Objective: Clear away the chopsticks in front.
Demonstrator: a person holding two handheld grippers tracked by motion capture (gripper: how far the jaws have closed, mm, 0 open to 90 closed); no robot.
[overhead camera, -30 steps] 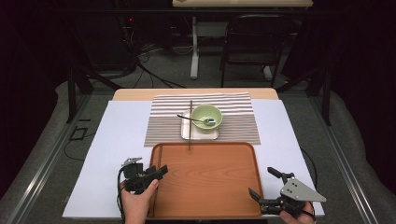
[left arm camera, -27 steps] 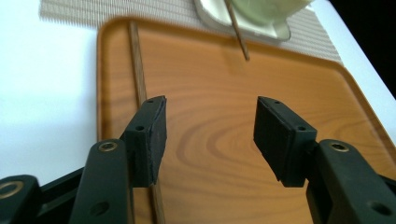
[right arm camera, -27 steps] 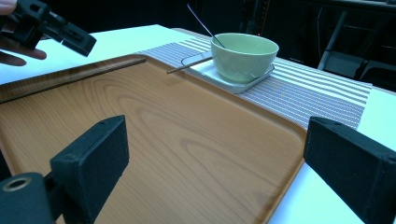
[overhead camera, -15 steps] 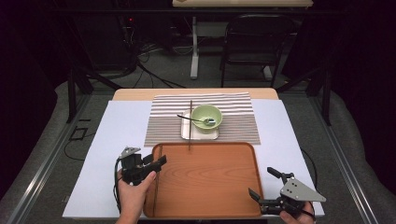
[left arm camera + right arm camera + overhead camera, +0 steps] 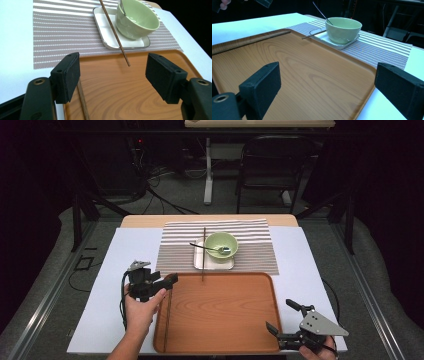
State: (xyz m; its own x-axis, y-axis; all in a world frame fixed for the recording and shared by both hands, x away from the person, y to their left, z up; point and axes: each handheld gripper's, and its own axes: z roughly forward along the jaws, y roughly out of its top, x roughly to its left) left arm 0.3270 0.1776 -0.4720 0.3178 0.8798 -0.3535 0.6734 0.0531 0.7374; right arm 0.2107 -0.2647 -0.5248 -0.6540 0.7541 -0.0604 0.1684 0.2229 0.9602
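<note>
Left gripper [image 5: 167,282], jaws just opening, over tray [image 5: 225,320] edge; chopstick [image 5: 166,317] beneath

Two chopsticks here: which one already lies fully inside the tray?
The chopstick along the tray's left rim, just below the open left gripper. The other chopstick leans on the white plate beside the bowl, only its tip reaching the tray.

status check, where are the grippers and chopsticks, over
Left gripper open, jaws just opened, dark wooden chopstick lying in the wooden tray. Right gripper open, empty. Second chopstick rests on the white plate.
</note>
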